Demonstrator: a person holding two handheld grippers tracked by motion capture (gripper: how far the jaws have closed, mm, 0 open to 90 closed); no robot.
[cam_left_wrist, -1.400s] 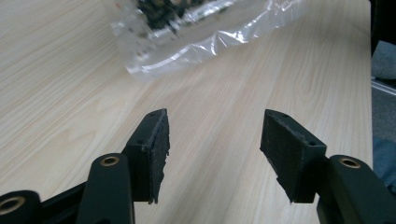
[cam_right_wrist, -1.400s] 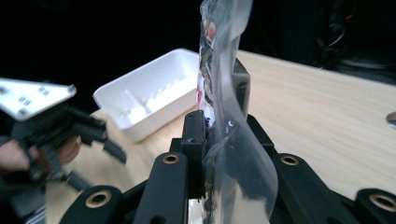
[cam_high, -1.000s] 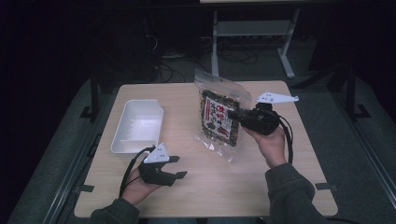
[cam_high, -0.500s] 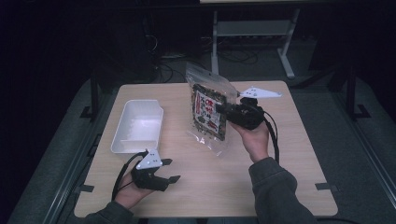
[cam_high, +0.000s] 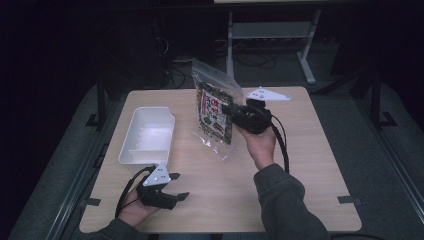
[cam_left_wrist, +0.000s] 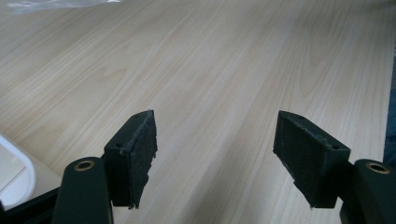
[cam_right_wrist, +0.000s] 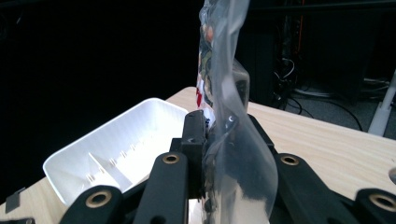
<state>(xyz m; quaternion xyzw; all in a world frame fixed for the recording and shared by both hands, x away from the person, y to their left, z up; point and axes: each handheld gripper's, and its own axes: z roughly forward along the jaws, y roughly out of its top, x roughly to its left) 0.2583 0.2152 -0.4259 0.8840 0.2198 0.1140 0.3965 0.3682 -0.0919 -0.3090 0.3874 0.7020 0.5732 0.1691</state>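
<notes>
Plastic snack bag (cam_high: 216, 113) pinched in right tongs (cam_high: 229, 109).

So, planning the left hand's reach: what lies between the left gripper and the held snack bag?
In the high view, bare tabletop lies between the left gripper and the snack bag; the white tray sits off to the side.

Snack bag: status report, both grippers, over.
Right gripper shut on snack bag, held up above table. Left gripper empty, jaws just opening. White tray beside bag, path unobstructed.
</notes>
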